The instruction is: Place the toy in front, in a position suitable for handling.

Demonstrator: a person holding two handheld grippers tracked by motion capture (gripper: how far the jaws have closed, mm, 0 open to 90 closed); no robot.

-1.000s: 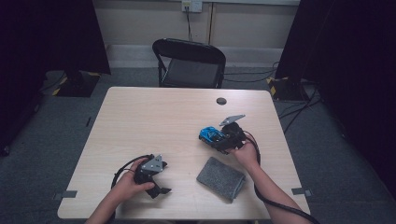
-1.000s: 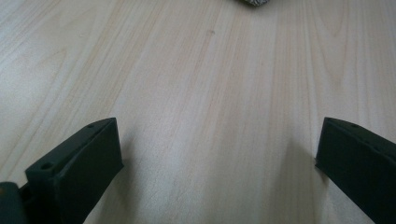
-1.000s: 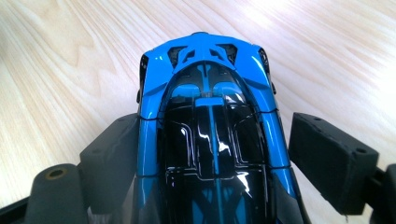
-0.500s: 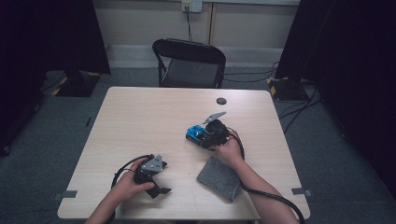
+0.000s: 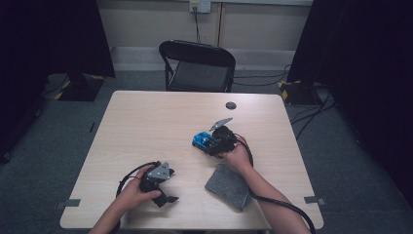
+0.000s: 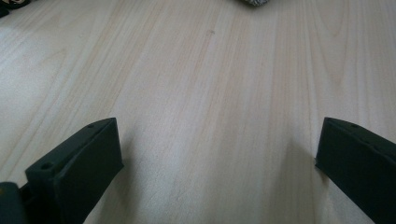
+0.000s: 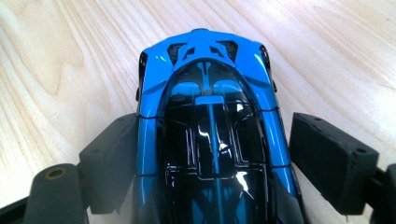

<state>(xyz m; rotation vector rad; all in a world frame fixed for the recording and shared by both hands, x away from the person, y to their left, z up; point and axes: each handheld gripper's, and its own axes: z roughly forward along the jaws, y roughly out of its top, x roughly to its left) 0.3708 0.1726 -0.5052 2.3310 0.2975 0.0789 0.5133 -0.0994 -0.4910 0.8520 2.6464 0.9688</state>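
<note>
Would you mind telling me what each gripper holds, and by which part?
The right gripper flanks the blue toy car at its sides; whether it grips is unclear. The left gripper holds nothing.

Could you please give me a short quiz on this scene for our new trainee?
1. True or false: the left gripper has its jaws shut.
2. What sits between the jaws of the right gripper? A) a blue toy car; B) a mug; C) a spoon.
3. Fill in: the grey cloth on the table lies nearer the ___ gripper.

Key: 1 false; 2 A; 3 right.
</note>
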